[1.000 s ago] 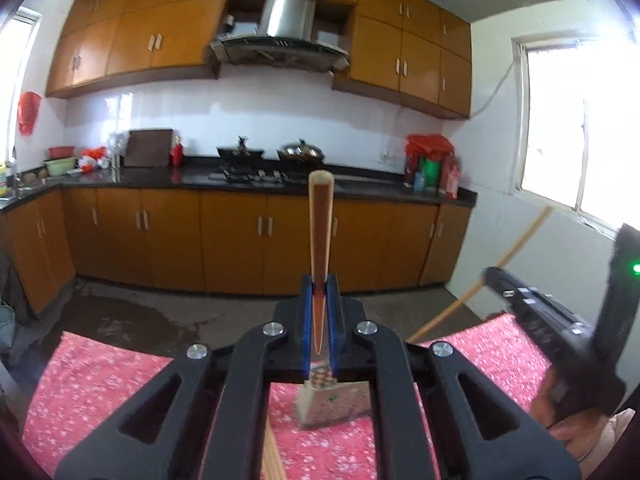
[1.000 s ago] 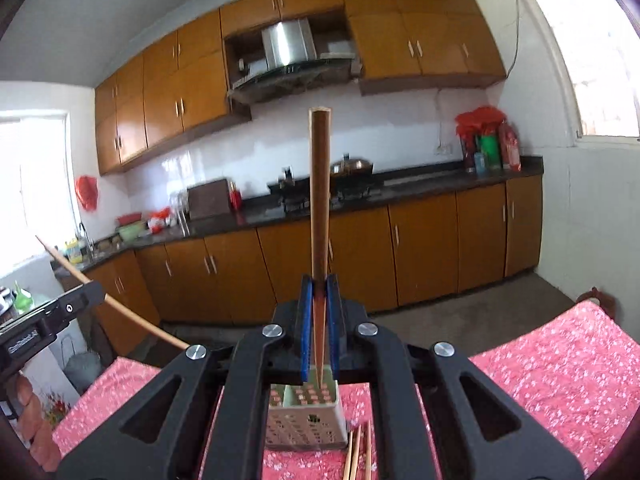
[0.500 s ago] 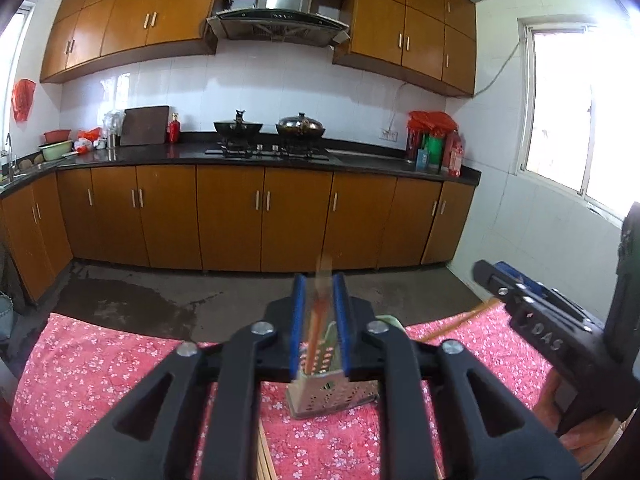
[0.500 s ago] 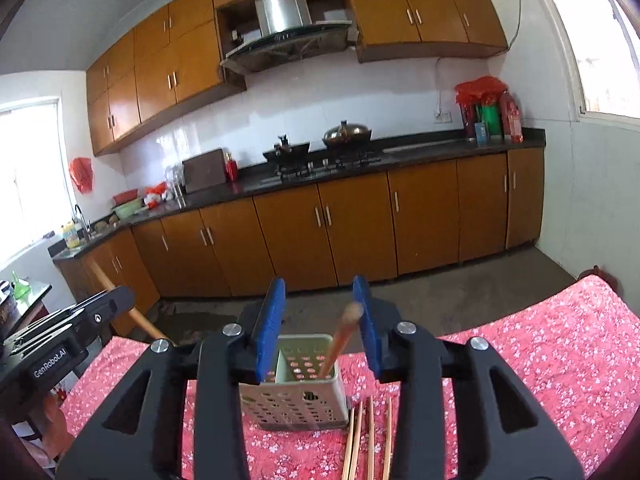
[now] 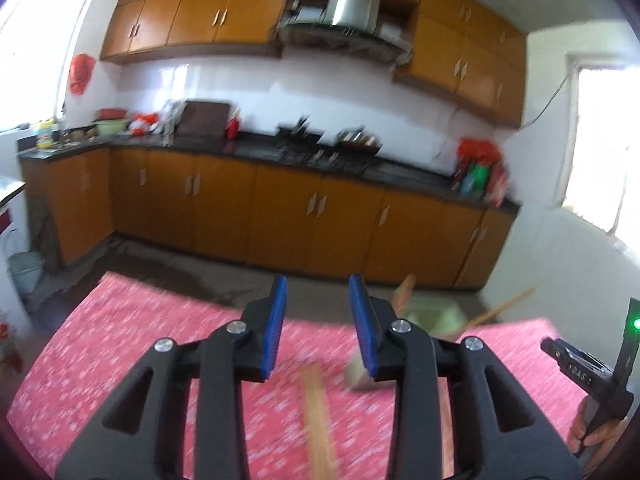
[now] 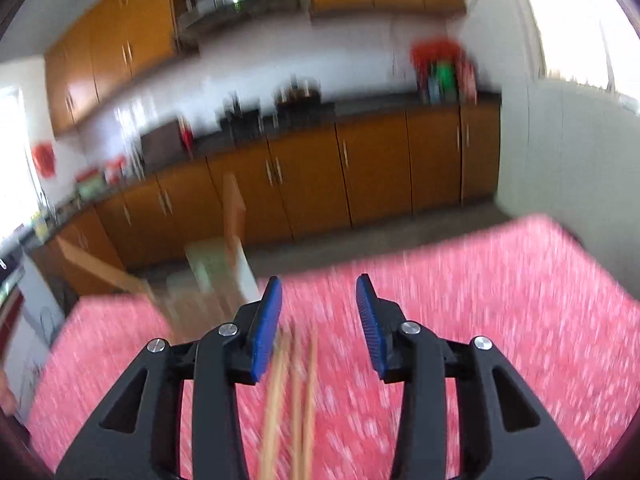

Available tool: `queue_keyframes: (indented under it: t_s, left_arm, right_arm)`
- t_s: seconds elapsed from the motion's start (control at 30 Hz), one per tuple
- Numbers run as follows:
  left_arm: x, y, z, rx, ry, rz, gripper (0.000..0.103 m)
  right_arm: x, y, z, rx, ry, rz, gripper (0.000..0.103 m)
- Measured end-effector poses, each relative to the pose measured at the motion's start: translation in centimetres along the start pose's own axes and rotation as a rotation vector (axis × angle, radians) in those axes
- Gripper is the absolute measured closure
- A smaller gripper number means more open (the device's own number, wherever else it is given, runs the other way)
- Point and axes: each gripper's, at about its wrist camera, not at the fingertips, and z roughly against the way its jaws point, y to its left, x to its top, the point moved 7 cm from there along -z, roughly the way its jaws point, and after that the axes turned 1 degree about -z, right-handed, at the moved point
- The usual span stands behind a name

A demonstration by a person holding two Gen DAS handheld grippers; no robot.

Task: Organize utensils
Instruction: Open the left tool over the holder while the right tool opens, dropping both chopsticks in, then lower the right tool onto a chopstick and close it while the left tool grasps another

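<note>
Partway: two chopsticks in holder (image 5: pixel 430 312), more left on cloth (image 5: pixel 160 344).
Left gripper (image 5: pixel 318 328) just opened, empty; right gripper (image 6: pixel 320 320) parted, empty. Loose chopsticks (image 6: pixel 294 400) lying just in front of holder, next to grab.

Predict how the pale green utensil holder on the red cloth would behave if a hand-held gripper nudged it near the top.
The utensil holder looks like thin, perforated plastic, so probably light and easily slid. It is tall for its base, and two chopsticks lean out of it, so a high push could tip it.
</note>
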Motion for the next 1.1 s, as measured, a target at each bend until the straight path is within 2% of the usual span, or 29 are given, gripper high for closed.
queue_keyframes:
  t_s: [0.07,0.13,0.27,0.4,0.5,0.57,0.73,0.87,1.0,1.1]
  left_arm:
    - [-3.2,1.5,-1.4,0.044,0.085,-0.014,0.07]
    - [-6.0,2.5,-2.6,0.047,0.165,-0.007,0.07]
    - [-10.5,3.2,-4.1,0.034,0.276,0.012,0.07]
    - [-13.5,2.8,-4.9,0.002,0.349,0.017,0.07]
    - [-15.2,1.6,-5.5,-0.024,0.394,0.01,0.071]
    - [-16.2,1.2,-5.9,-0.045,0.421,0.011,0.074]
    - [-18.3,-0.1,-6.6,-0.074,0.461,-0.012,0.08]
    - [-19.6,-0.8,-6.9,-0.072,0.49,-0.052,0.086]
    - [-20.7,-0.9,-7.7,-0.055,0.522,-0.068,0.088]
    - [-20.7,-0.8,-7.5,-0.039,0.511,-0.106,0.088]
  right_arm:
    - [-4.5,-0.6,-3.0,0.001,0.143,0.004,0.075]
    - [-7.9,-0.6,-4.8,0.021,0.239,0.007,0.084]
    - [-11.9,0.6,-6.8,0.053,0.327,0.008,0.084]
    - [-13.2,2.1,-7.3,0.055,0.348,0.041,0.084]
    - [-13.9,1.9,-7.9,0.025,0.35,0.074,0.095]
    - [-13.8,1.4,-8.1,-0.014,0.342,0.083,0.095]
    - [-13.2,-1.1,-8.5,-0.091,0.321,-0.008,0.095]
    - [-13.1,-1.7,-8.4,-0.093,0.318,-0.001,0.095]
    - [-13.0,-1.8,-8.3,-0.095,0.312,0.003,0.095]
    - [-12.9,-1.9,-8.6,-0.091,0.314,0.002,0.095]
